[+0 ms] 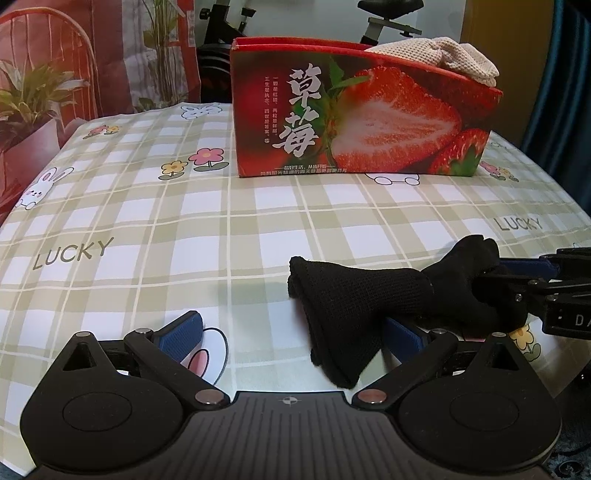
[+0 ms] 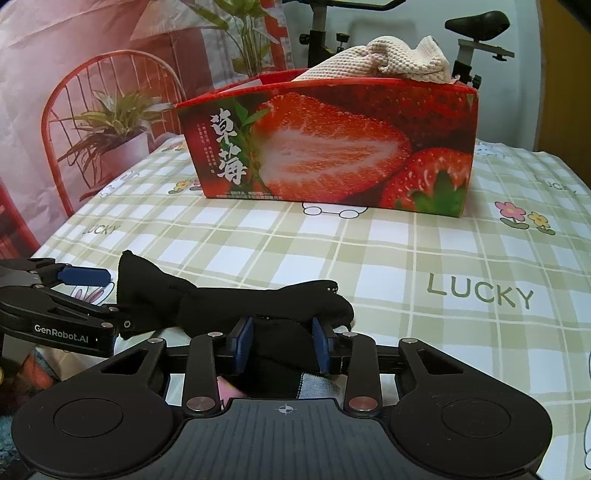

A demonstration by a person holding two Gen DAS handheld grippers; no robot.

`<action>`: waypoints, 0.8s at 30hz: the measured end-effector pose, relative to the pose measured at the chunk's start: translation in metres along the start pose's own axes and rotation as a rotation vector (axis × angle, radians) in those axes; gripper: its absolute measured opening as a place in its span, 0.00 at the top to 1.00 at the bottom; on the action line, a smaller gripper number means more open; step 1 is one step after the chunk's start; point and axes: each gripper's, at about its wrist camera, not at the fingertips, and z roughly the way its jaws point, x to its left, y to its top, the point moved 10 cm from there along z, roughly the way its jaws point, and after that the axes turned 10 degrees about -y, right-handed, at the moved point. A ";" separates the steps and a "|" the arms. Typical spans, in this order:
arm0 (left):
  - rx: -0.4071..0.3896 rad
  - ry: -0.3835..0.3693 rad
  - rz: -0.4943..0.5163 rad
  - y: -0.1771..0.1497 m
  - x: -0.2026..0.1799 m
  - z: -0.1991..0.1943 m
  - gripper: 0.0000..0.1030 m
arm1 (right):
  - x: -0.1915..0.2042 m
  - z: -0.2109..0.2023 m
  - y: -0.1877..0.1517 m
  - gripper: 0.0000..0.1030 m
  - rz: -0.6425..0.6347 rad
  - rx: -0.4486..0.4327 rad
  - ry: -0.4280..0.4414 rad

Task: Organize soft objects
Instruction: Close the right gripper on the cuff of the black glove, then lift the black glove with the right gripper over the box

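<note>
A black knitted sock lies on the checked tablecloth near the front edge, its free end draped over the right finger of my left gripper. My left gripper is open, its blue pads wide apart. My right gripper is shut on the sock's other end; it shows in the left wrist view at the right. A red strawberry box stands behind, with a beige knitted cloth hanging out of its top. Both also show in the right wrist view, box and cloth.
The table carries a green checked cloth with rabbits, flowers and "LUCKY" print. Behind it hang a printed backdrop with a red chair and plants, and an exercise bike stands at the back right.
</note>
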 end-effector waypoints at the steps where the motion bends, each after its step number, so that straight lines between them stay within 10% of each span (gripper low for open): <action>1: -0.004 -0.007 -0.010 0.000 0.001 -0.001 0.00 | 0.000 0.000 0.000 0.71 0.002 -0.001 0.003; 7: -0.038 -0.031 -0.068 0.005 0.007 -0.007 0.17 | 0.003 0.001 0.001 0.81 0.023 -0.003 0.029; 11: -0.035 -0.092 -0.058 0.009 0.000 -0.007 0.70 | 0.013 0.001 0.003 0.85 0.010 -0.008 0.061; 24: -0.066 -0.128 -0.050 0.012 -0.006 -0.015 0.81 | 0.008 -0.010 0.014 0.87 0.045 -0.058 0.063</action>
